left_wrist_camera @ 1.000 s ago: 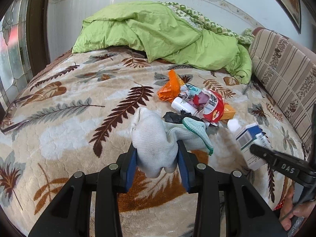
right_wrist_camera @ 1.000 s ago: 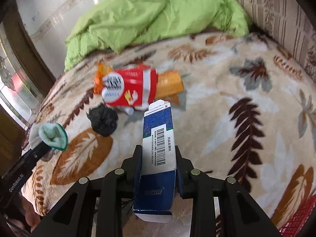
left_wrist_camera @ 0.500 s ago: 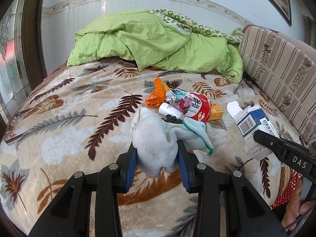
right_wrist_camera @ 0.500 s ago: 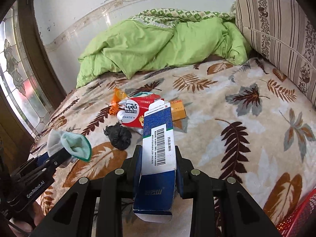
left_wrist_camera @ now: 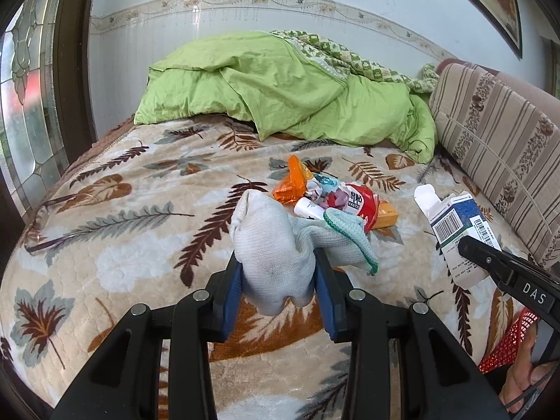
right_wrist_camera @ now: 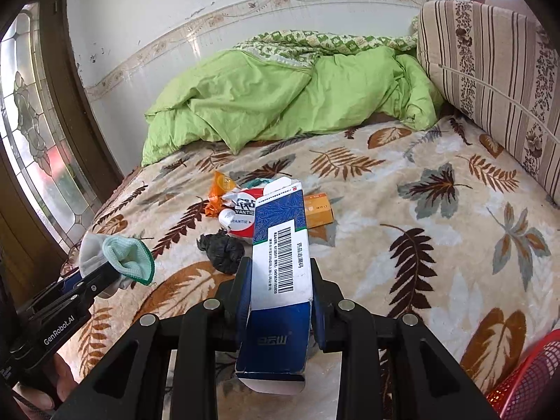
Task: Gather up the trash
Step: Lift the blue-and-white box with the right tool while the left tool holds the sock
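The left gripper (left_wrist_camera: 280, 280) squeezes a floppy sock (left_wrist_camera: 271, 259) and the right gripper (right_wrist_camera: 280, 294) pinches a box (right_wrist_camera: 280, 262), which might slip before reaching what looks like a red basket (right_wrist_camera: 525, 374).

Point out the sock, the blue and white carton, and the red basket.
sock (left_wrist_camera: 269, 255), left wrist view, bunched toe
blue and white carton (right_wrist_camera: 283, 262), right wrist view, barcode panel
red basket (right_wrist_camera: 528, 381), right wrist view, mesh wall
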